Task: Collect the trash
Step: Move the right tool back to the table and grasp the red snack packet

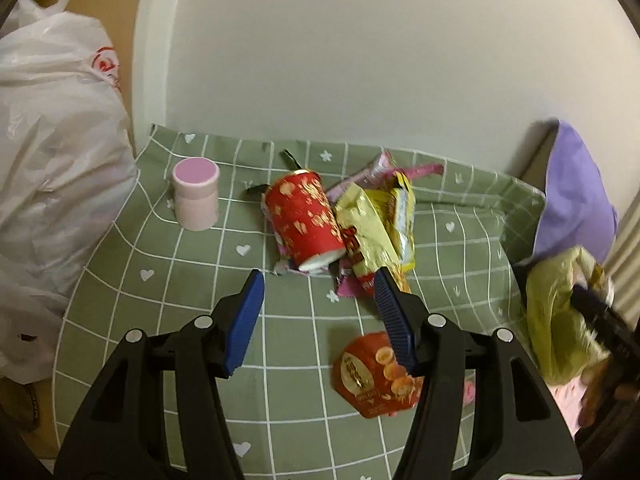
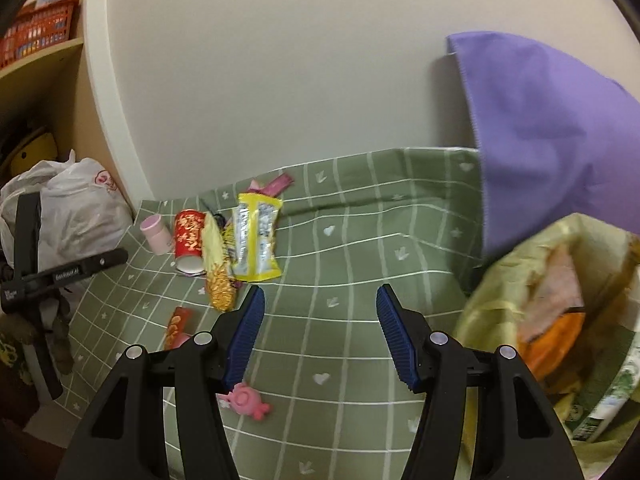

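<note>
My left gripper [image 1: 320, 292] hangs w/ jaws spread wide, nothing between them, pointed at the red paper cup [image 1: 304, 220], my landmark here. The cup lies on its side on the green checked cloth [image 1: 160, 280] over the table, open end toward me. Touching the cup's right side: the gold snack wrapper [image 1: 366, 224] and the yellow wrapper [image 1: 400, 216]. Nearer me than the cup, apart from it: a flat red packet [image 1: 376, 372]. Left of the cup, upright: a pink cup [image 1: 196, 194].

Right gripper [image 2: 320, 304]: jaws also spread, empty, over bare cloth, well right of the cup; the yellow-green trash bag [image 2: 520, 280] is farther right still.

I'd guess the cup is light, thin-walled, crushes easily and could roll; best to pinch across mid-body, gently. Wrappers look limp, slick, crinkly; grab a bunched fold, not a flat face.
</note>
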A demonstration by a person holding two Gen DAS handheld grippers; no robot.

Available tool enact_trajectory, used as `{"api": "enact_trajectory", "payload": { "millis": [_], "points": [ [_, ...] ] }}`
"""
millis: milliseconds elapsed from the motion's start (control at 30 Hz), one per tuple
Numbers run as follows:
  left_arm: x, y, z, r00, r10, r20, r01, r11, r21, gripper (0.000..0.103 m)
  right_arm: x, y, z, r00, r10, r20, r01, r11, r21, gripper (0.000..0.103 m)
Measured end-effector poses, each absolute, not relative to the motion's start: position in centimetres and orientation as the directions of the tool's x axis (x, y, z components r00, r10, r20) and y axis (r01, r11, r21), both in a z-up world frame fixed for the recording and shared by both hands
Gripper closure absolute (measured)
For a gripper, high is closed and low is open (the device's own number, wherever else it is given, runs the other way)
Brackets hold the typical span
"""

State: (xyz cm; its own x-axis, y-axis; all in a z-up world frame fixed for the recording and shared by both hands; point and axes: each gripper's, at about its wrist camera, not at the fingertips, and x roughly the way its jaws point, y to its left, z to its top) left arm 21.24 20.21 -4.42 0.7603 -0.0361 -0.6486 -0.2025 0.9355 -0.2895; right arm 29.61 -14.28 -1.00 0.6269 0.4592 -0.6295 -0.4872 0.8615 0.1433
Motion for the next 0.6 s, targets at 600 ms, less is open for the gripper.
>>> {"api": "enact_trajectory", "payload": {
  "millis": [600],
  "points": [
    [14.9,25.1,-6.2,0.699,0.061,-0.713,-0.382,0.874,-0.299,0.049,26.3,3.7,-9.2,0.338,0.526,-0.781,-0.873,0.486,-0.05,0.049]
  ]
}}
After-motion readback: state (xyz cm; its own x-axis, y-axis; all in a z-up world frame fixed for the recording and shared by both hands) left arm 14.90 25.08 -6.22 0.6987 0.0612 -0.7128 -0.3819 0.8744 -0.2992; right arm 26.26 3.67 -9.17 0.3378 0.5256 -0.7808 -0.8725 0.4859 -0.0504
